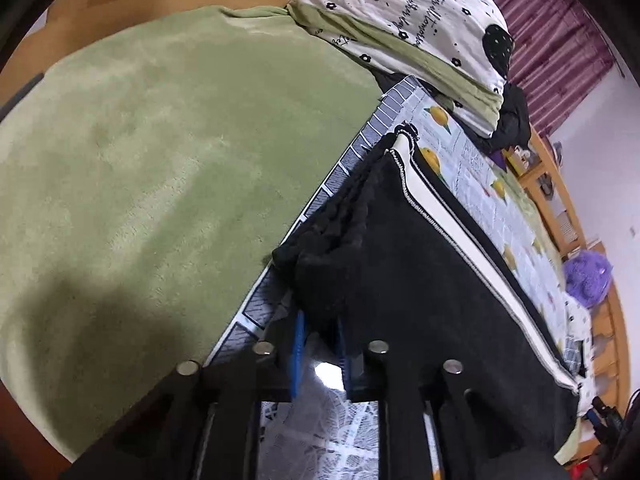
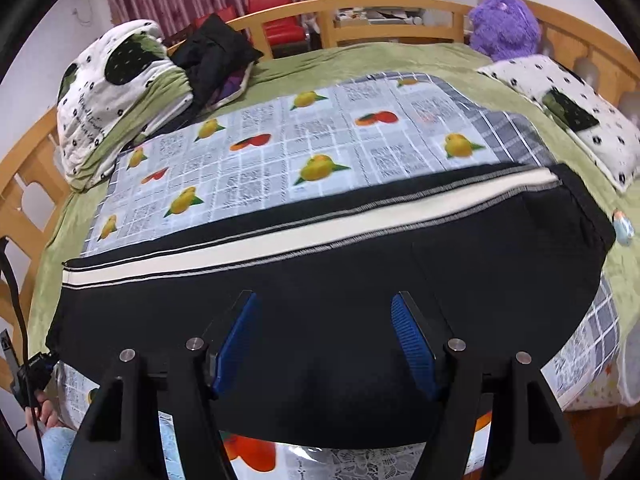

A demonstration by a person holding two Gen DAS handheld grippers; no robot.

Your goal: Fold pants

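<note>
Left gripper [image 1: 320, 344] pinches a bunched end of the pants [image 2: 320, 280]; right gripper [image 2: 326, 340] wide, hovering over them. Pants lie flat along the bed's [image 2: 360, 54] near edge on a fruit-print cloth [image 2: 280, 136]; far half bare.

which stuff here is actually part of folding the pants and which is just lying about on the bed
Part of the job:
black pants
left gripper, shut on the pants
right gripper, open
fruit-print mat

Lying about:
folded quilt
purple plush toy
pillow
black jacket

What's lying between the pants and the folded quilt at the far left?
Only the fruit-print cloth lies between the pants and the quilt, as the right wrist view shows.
</note>
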